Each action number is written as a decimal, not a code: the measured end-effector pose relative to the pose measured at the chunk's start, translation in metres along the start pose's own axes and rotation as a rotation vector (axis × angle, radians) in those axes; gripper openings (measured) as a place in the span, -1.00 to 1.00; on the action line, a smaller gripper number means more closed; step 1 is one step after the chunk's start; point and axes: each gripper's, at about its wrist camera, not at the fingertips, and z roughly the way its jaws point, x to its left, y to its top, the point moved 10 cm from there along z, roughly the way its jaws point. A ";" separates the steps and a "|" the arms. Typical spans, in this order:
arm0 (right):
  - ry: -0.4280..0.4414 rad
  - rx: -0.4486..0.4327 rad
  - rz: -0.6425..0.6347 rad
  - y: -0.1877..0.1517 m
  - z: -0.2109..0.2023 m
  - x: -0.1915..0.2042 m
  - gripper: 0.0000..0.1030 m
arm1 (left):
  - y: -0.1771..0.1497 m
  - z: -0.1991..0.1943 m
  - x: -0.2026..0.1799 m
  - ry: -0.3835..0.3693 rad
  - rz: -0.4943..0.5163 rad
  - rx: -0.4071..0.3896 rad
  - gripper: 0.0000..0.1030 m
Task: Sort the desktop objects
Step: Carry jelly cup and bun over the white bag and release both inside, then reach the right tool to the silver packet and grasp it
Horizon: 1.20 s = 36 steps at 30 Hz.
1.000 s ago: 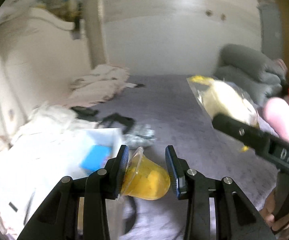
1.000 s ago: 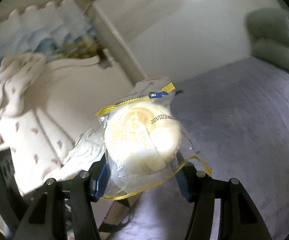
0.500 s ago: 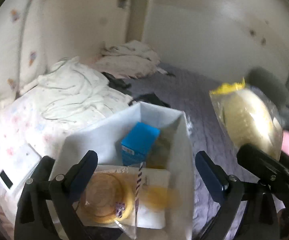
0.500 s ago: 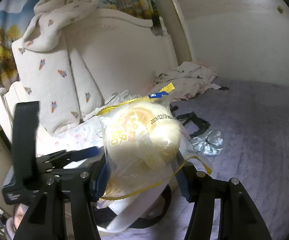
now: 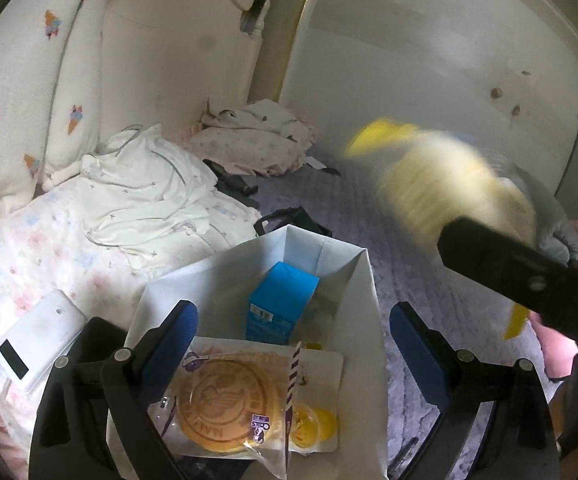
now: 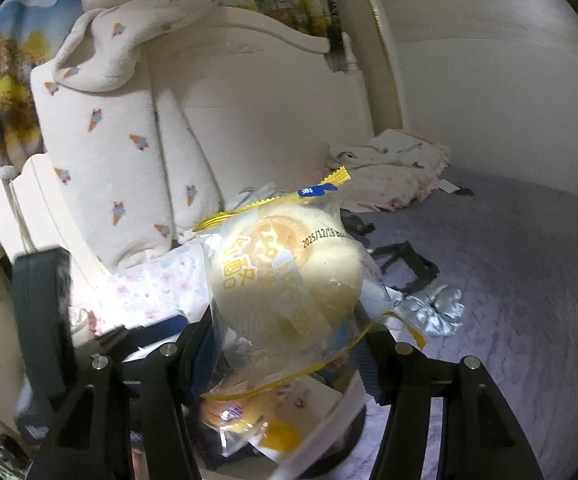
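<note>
My left gripper (image 5: 292, 316) hangs open and empty over a white paper bag (image 5: 225, 268). In the bag lie a blue box (image 5: 281, 300), a round cake in a clear packet (image 5: 229, 404) and a yellow jelly cup (image 5: 313, 424). A pale bun in a yellow-edged wrapper (image 6: 285, 276) stands between the pads of my right gripper (image 6: 285, 360). Those jaws are opening, with the wrapper's lower part still pinched. In the left wrist view the bun (image 5: 441, 176) is a blur at the upper right, above the bag. The bag's mouth (image 6: 321, 400) lies just below the bun.
The bag stands on a bed with a grey-purple cover (image 6: 509, 280). Crumpled white clothes (image 5: 141, 192) and a white phone-like device (image 5: 37, 344) lie to its left. A silver scrunched item (image 6: 437, 308) and a black strap (image 6: 405, 260) lie beyond it. Pillows and a headboard (image 6: 249, 100) stand behind.
My left gripper swung over the bag and opened, and the jelly cup it held now lies inside. My right gripper carried the bun across toward the bag.
</note>
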 end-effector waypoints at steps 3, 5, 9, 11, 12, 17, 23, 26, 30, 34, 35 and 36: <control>0.021 0.023 -0.005 0.010 0.004 0.013 0.93 | -0.002 0.002 0.000 0.006 0.010 0.010 0.87; -0.006 -0.021 -0.027 0.023 -0.002 0.019 0.94 | -0.002 0.003 -0.001 -0.003 0.004 0.011 0.87; -0.025 -0.078 -0.079 0.041 -0.017 0.030 0.96 | -0.002 -0.001 -0.003 -0.024 -0.001 0.002 0.87; -0.037 -0.081 -0.102 0.044 -0.019 0.032 0.96 | -0.003 -0.001 -0.004 -0.025 0.001 0.003 0.87; -0.050 -0.078 -0.112 0.045 -0.019 0.032 0.96 | -0.003 -0.001 -0.005 -0.026 0.001 0.006 0.87; -0.094 -0.036 -0.119 0.033 -0.011 0.020 0.96 | -0.008 0.006 -0.013 -0.057 -0.006 0.036 0.87; -0.145 0.014 -0.037 -0.002 -0.012 -0.024 0.96 | -0.014 0.010 -0.052 -0.115 0.064 0.064 0.87; -0.190 0.023 0.023 -0.020 -0.023 -0.057 0.96 | -0.021 0.010 -0.091 -0.134 0.163 0.064 0.87; -0.272 0.004 0.132 -0.046 -0.052 -0.114 0.96 | -0.047 0.021 -0.145 -0.186 0.247 0.095 0.87; -0.335 -0.043 0.294 -0.072 -0.082 -0.178 0.96 | -0.087 0.057 -0.196 -0.200 0.332 0.176 0.87; -0.330 -0.049 0.323 -0.078 -0.085 -0.190 0.96 | -0.099 0.073 -0.208 -0.193 0.354 0.201 0.87; -0.323 -0.051 0.347 -0.084 -0.084 -0.201 0.96 | -0.107 0.086 -0.214 -0.188 0.358 0.223 0.87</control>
